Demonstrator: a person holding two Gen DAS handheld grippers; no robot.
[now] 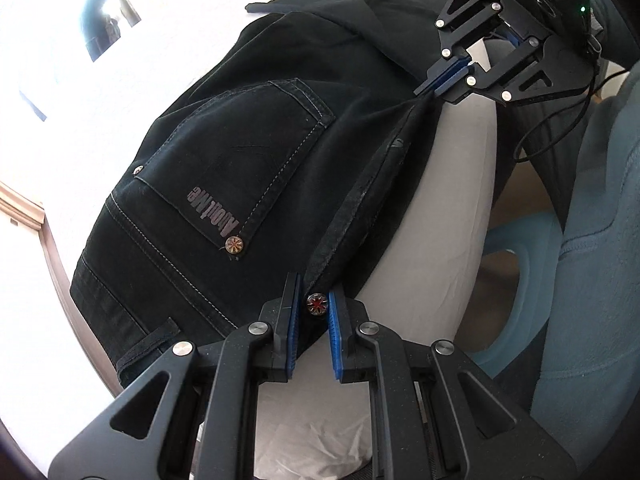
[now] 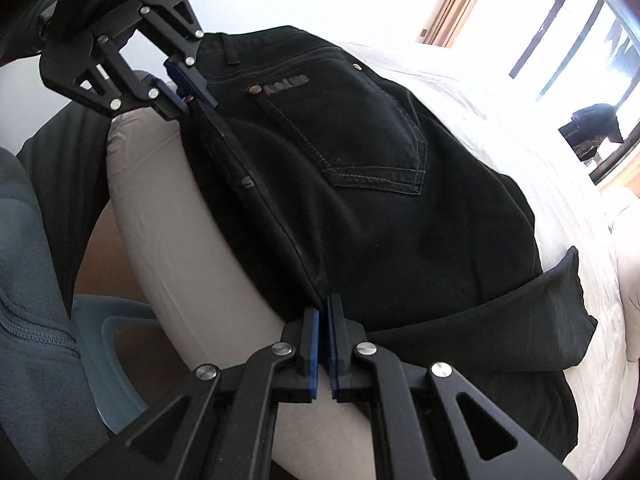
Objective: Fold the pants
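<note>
Hand-held grippers, L (image 1: 312, 312) & R (image 2: 323, 320), pinch pants (image 1: 240, 152) edge at bed (image 1: 460, 184) edge.

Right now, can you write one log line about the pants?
left gripper: shut on pants | right gripper: shut on pants | on bed

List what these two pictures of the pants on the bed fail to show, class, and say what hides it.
- Pants legs: both views, covered by the folded top layer.
- Left gripper grip: left view, a gap shows between pads and rivet.
- Right gripper pinch point: right view, dark cloth blends.
- Bed: overexposed.
</note>
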